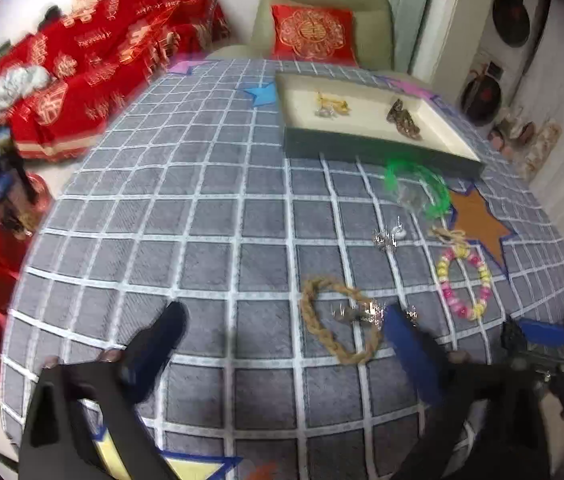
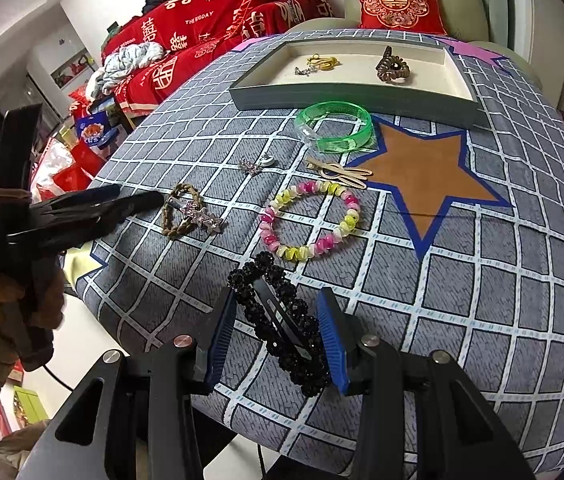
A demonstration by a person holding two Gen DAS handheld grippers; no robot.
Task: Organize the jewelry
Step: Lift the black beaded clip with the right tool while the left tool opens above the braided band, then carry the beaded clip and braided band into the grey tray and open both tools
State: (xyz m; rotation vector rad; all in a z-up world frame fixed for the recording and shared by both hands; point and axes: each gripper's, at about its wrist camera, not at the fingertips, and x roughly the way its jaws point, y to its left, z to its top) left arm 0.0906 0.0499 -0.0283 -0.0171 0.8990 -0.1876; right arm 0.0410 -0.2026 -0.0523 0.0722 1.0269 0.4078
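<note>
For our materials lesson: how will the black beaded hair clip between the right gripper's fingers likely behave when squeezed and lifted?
The black beaded hair clip looks rigid, with a flat metal bar down its middle, so it probably lifts without drooping. Its bumpy beads may give the right gripper uneven contact, so it could twist. It looks small and probably light.

On the counter (image 2: 482, 280), the tray (image 2: 354, 94) sits farthest from me, holding a hair claw (image 2: 392, 66) right of a small clip pile (image 2: 318, 65). Just before the tray lies the bangle (image 2: 336, 126); nearer me than the tray, the bead bracelet (image 2: 309, 220), with the braided tie (image 2: 181, 210) to its left. The beaded clip (image 2: 282, 320) lies between my right fingers (image 2: 332, 332).
</note>
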